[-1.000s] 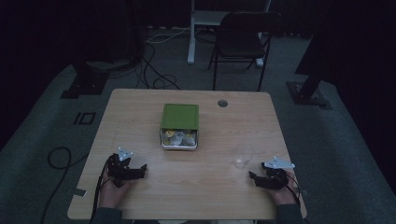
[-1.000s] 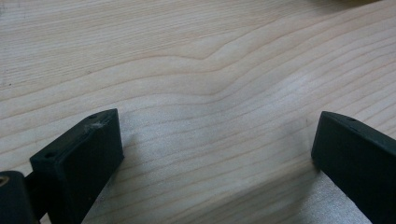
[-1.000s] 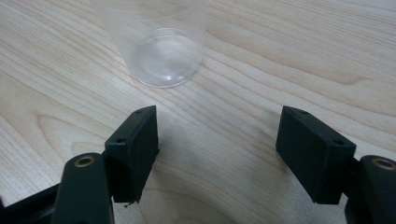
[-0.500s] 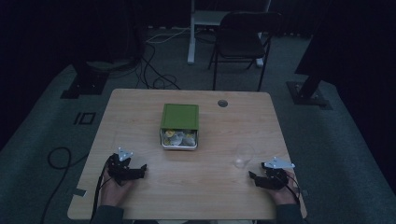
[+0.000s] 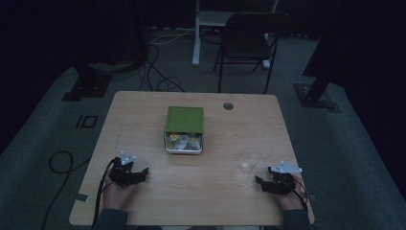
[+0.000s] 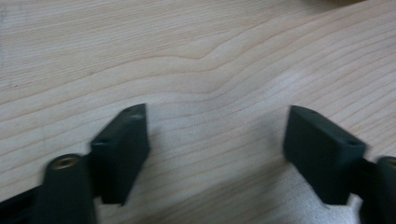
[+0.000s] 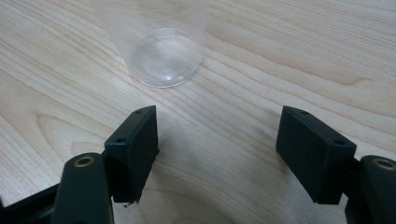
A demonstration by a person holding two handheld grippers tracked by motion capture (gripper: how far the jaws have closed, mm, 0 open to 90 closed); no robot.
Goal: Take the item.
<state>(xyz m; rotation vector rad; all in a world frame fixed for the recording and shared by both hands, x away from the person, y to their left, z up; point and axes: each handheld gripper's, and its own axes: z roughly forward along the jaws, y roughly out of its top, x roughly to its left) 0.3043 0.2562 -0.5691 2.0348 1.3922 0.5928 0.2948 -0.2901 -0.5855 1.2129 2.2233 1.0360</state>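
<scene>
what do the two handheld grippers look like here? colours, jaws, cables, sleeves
Both are black. The left gripper and right gripper each carry a grey three-cornered plate on top and trail a black cable toward the person. Up close, the jaws are blocky black pads with small screw holes, on arms with brass-coloured inserts. Dark sleeves show at the table's near edge.

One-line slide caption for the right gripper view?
Right gripper open above the light wooden table, with a clear plastic cup standing just ahead of its jaws.

A green box (image 5: 184, 120) sits mid-table (image 5: 143, 110), with 2 grippers resting at the near corners.
</scene>
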